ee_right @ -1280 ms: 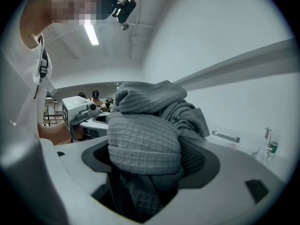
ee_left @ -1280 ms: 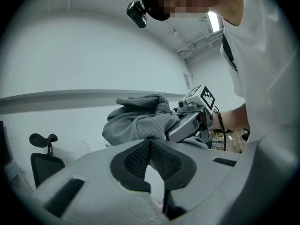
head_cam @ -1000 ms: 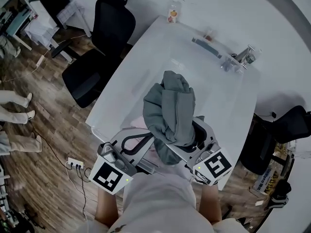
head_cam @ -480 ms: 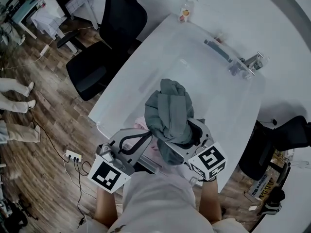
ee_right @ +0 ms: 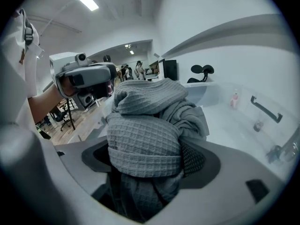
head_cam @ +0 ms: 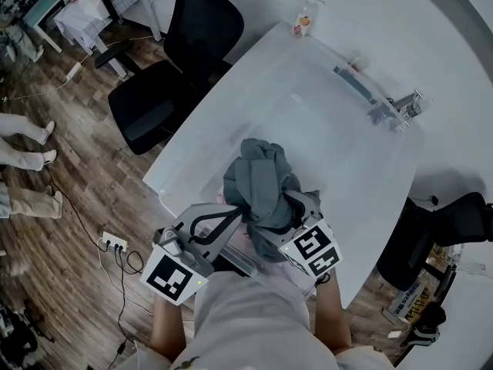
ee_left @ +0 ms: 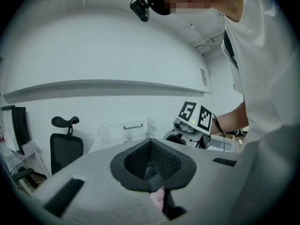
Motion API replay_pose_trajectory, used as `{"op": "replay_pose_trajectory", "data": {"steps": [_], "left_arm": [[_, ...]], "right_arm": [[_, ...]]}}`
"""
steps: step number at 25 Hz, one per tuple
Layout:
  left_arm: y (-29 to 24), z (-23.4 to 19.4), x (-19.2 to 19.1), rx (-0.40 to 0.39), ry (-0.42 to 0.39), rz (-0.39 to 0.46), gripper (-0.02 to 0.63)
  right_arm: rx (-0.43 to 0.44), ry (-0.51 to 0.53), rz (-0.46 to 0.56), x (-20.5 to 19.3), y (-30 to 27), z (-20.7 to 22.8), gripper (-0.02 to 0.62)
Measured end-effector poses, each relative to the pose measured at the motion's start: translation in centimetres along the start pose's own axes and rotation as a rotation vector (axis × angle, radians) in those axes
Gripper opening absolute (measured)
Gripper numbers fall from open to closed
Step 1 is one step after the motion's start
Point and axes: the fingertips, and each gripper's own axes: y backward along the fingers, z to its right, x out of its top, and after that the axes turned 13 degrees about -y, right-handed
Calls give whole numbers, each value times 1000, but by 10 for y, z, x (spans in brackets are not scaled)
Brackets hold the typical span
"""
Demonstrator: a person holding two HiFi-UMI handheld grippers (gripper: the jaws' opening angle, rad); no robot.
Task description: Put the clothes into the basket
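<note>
While my right hand-held gripper [head_cam: 290, 211] drops, still clamped on the bunched grey waffle-knit garment [head_cam: 258, 182], my left hand-held gripper [ee_left: 150, 144] sits closed; basket not yet in sight.

Grey garment [ee_right: 145, 125]: matt waffle-weave cloth. Table [head_cam: 323, 137]: smooth, glossy white top. Floor [head_cam: 85, 176]: wood-grain planks. Right gripper [ee_right: 143, 162]: matt grey plastic, black dimpled pads [ee_right: 193, 159].
</note>
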Motion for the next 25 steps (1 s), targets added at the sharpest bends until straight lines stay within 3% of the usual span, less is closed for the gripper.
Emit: {"op": "replay_pose_trajectory", "data": {"steps": [11, 20, 25], "left_arm": [[10, -5, -9, 16, 10, -14, 5], [11, -4, -10, 18, 11, -18, 5], [8, -4, -9, 6, 5, -14, 5]], "right_arm": [[15, 43, -143, -28, -33, -10, 380], [-28, 152, -235, -42, -40, -11, 382], [-49, 209, -203, -32, -34, -14, 380]]}}
